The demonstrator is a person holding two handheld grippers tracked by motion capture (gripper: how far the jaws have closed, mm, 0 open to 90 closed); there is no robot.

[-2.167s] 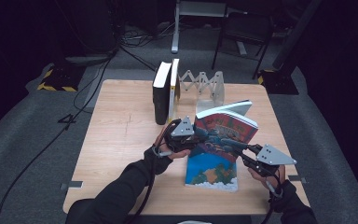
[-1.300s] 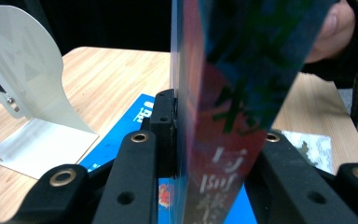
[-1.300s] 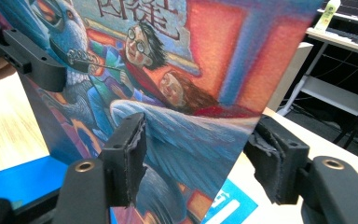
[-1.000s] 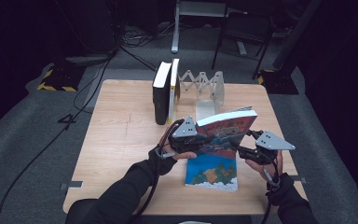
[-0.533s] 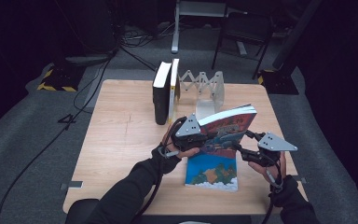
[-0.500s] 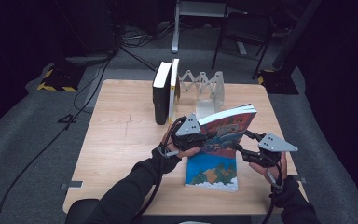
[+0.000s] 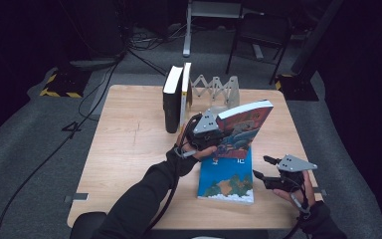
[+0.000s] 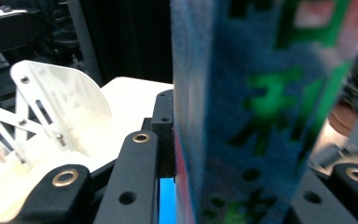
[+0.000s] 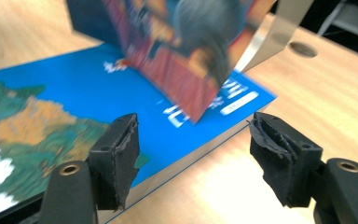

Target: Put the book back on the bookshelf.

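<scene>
Left gripper [image 7: 213, 130] lifts a book toward the rack

Its jaws are clamped on the spine end of the red-and-blue book [image 7: 242, 128], held tilted in the air above the blue book [image 7: 227, 178] lying flat on the table [image 7: 129, 149]. The right gripper [image 7: 266, 170] hangs open and empty beside that flat book. Held by one end only, the raised book could swing or slip, or knock the standing books [image 7: 175, 102] when it nears the white rack [image 7: 215, 88].

Can't really read anything from here: green characters on the lifted book's spine [image 8: 261, 116] and white lettering on the blue book [image 9: 182, 112] are too blurry.
</scene>
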